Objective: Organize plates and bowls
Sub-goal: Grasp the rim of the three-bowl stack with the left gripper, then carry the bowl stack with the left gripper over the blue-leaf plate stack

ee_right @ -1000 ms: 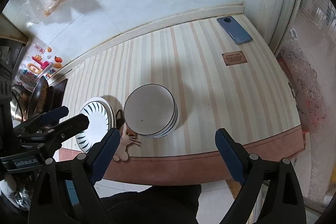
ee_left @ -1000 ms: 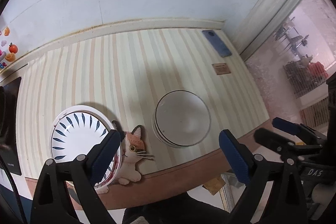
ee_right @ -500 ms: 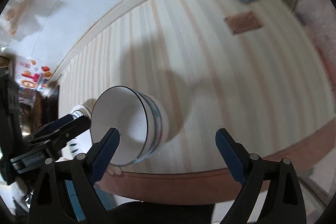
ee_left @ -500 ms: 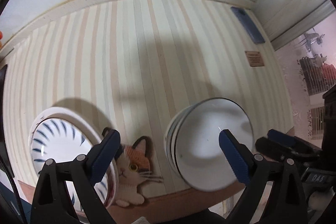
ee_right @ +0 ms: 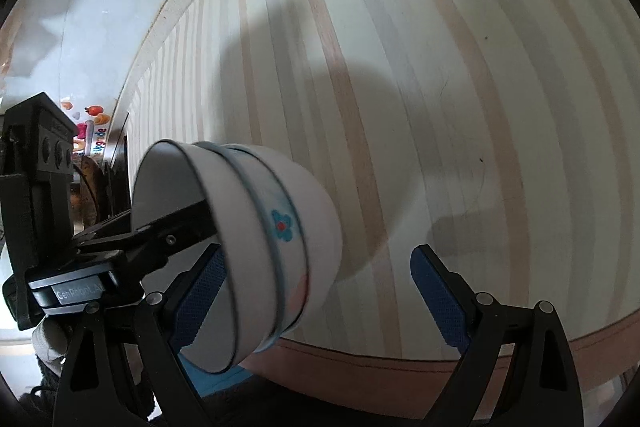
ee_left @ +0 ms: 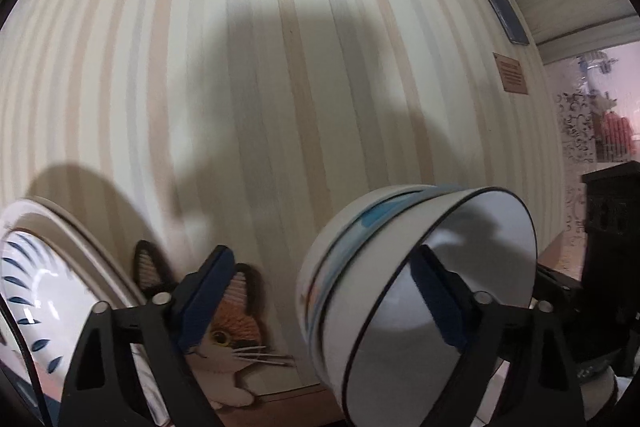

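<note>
Stacked bowls [ee_left: 400, 291] at 5 o'clock in left view, on striped counter [ee_left: 280, 67]; left gripper [ee_left: 324, 291] fingers wide, right one inside the top bowl. Patterned plate [ee_left: 32, 287] at 8 o'clock, cat coaster [ee_left: 228, 343] between. Right gripper [ee_right: 320, 291] fingers wide, holding nothing.

Worktop [ee_left: 280, 67]: cream with lengthwise stripes in pale peach and grey, reddish-brown front edge
Stacked bowls [ee_right: 256, 227]: white, thin dark rim line, blue band, one blue flower with red centre
Plate [ee_left: 36, 291]: white, ring of dark blue leaf-like dashes
Cat-shaped mat [ee_left: 236, 339]: calico orange, black and white, yellow eye
Left hand-held gripper [ee_left: 324, 303] and right hand-held gripper [ee_right: 320, 295]: black frames, blue finger pads
Phone [ee_left: 496, 1]: slate blue
</note>
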Motion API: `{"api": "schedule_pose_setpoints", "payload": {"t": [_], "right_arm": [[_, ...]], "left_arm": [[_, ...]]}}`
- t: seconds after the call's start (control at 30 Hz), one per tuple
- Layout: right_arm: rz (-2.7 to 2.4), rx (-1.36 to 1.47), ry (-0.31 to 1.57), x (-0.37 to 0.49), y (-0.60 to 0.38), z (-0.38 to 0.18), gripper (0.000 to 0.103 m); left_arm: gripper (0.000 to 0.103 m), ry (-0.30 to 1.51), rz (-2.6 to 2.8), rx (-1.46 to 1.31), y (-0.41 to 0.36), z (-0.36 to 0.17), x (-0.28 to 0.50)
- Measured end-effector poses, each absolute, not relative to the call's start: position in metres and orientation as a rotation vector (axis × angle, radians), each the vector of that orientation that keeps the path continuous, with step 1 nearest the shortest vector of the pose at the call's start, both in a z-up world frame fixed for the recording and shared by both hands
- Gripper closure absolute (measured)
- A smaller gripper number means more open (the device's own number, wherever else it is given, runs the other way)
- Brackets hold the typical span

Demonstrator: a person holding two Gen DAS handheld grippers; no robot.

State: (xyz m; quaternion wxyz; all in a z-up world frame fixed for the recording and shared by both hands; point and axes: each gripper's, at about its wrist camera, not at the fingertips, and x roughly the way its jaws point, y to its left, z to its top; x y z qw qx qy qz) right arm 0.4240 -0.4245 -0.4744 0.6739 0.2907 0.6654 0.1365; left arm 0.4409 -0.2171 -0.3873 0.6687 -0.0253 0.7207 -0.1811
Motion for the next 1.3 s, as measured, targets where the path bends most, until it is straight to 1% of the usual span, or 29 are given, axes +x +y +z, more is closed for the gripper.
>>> {"api": "schedule_pose_setpoints", "payload": {"t": [0.03, 0.1, 0.2, 0.23, 0.27, 0.3, 0.33, 0.37, 0.4, 0.43, 0.53, 0.77, 1.1, 1.3], "right_arm": [[0.314, 0.668, 1.504, 0.425, -0.424, -0.479, 0.008], [0.333, 0.693, 1.503, 0.425, -0.423, -0.484, 0.008], [0.364, 0.697, 1.498, 0.427, -0.421, -0.486, 0.009], [0.369, 0.697, 1.498, 0.427, -0.421, -0.487, 0.009], [0.373, 0.699, 1.498, 0.429, -0.421, -0.488, 0.012], [0.389, 0.706, 1.502, 0.430, -0.419, -0.489, 0.022], [0.407, 0.713, 1.508, 0.432, -0.416, -0.490, 0.027], [0.416, 0.712, 1.512, 0.432, -0.413, -0.492, 0.035], [0.429, 0.719, 1.508, 0.433, -0.410, -0.492, 0.040], [0.443, 0.726, 1.504, 0.434, -0.407, -0.492, 0.041], [0.430, 0.729, 1.487, 0.433, -0.406, -0.491, 0.041], [0.438, 0.703, 1.465, 0.427, -0.410, -0.486, 0.041], [0.449, 0.712, 1.493, 0.434, -0.393, -0.485, 0.041], [0.459, 0.716, 1.506, 0.434, -0.380, -0.473, 0.041]], "left_arm": [[0.021, 1.631, -0.419, -0.087, -0.216, -0.389, 0.441], [0.022, 1.638, -0.428, -0.131, -0.214, -0.391, 0.441], [0.030, 1.645, -0.450, -0.200, -0.213, -0.394, 0.441], [0.035, 1.644, -0.461, -0.223, -0.213, -0.394, 0.441], [0.039, 1.647, -0.471, -0.233, -0.214, -0.393, 0.441], [0.039, 1.646, -0.473, -0.230, -0.216, -0.393, 0.441], [0.039, 1.641, -0.470, -0.221, -0.217, -0.392, 0.440], [0.039, 1.633, -0.467, -0.218, -0.217, -0.391, 0.439], [0.039, 1.628, -0.467, -0.221, -0.217, -0.390, 0.440], [0.040, 1.625, -0.463, -0.228, -0.216, -0.390, 0.440], [0.041, 1.619, -0.449, -0.246, -0.215, -0.391, 0.439], [0.041, 1.611, -0.423, -0.257, -0.208, -0.387, 0.436], [0.041, 1.613, -0.386, -0.258, -0.196, -0.381, 0.435], [0.041, 1.608, -0.376, -0.274, -0.183, -0.369, 0.435]]}}
